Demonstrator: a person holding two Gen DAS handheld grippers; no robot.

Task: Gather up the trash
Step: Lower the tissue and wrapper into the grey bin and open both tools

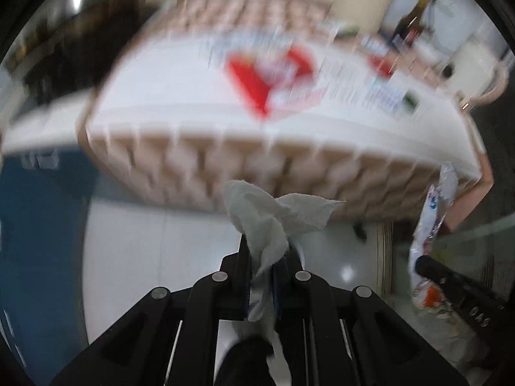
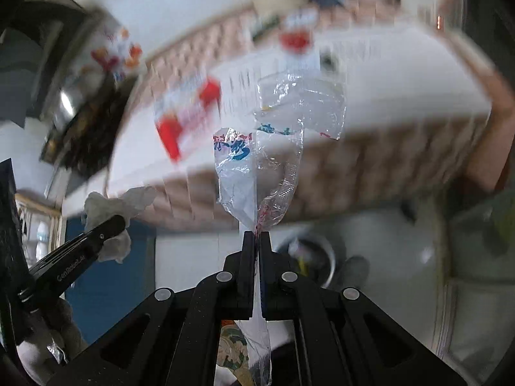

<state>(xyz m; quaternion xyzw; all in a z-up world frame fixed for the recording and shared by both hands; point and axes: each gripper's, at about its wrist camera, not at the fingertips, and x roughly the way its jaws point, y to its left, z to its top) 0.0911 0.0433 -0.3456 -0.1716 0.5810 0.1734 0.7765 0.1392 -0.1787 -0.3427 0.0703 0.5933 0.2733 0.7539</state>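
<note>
My left gripper (image 1: pixel 268 252) is shut on a crumpled white tissue (image 1: pixel 270 218) and holds it in the air in front of the table's edge. My right gripper (image 2: pixel 256 239) is shut on a clear plastic wrapper (image 2: pixel 276 148) with blue and red print, also held in the air. The wrapper (image 1: pixel 431 218) and the right gripper's finger (image 1: pixel 450 283) show at the right of the left wrist view. The tissue (image 2: pixel 112 215) and the left gripper's finger (image 2: pixel 80 251) show at the left of the right wrist view. Both views are motion-blurred.
A table with a white cloth (image 1: pixel 180 96), red print and a lattice skirt fills the view ahead. A dark bottle (image 1: pixel 415 19) and a cream container (image 1: pixel 363 0) stand at its far side. A metal bowl (image 2: pixel 312 257) sits on the pale floor. A blue panel (image 1: pixel 38 241) is at left.
</note>
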